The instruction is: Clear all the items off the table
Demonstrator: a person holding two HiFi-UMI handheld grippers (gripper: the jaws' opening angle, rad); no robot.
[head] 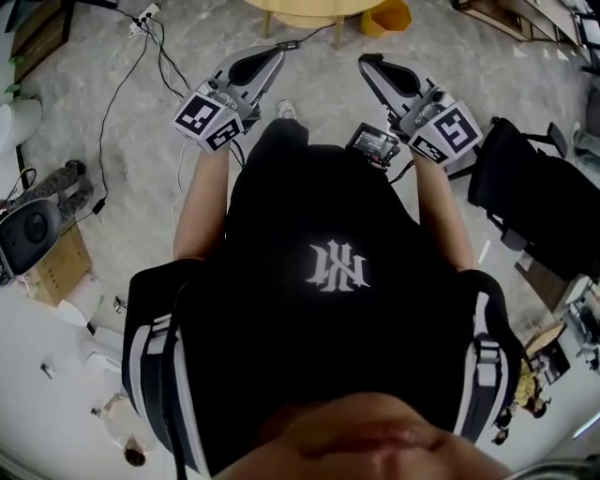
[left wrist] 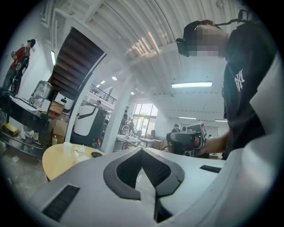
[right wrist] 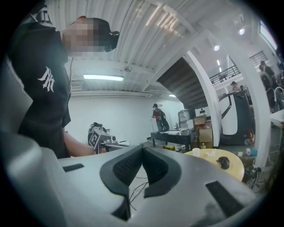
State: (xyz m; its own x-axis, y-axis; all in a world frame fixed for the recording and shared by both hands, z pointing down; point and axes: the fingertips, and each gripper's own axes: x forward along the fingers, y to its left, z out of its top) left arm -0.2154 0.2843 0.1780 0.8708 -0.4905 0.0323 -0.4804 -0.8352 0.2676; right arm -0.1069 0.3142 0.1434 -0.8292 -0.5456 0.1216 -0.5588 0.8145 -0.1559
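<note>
Now left claw [head: 280,49], right claw [head: 367,62] closed, textured black pads [left wrist: 156,168]; round wooden table [head: 302,11].

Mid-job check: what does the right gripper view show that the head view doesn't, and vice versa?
Only the right gripper view: things on the round table, a white cup and a dark object. Only the head view: a yellow object on the floor and a black chair. Both: the table itself, plus the left tool and right tool, both shut and empty.

No text can be read; only a white emblem [head: 337,266] marks the black shirt [head: 309,197].
</note>
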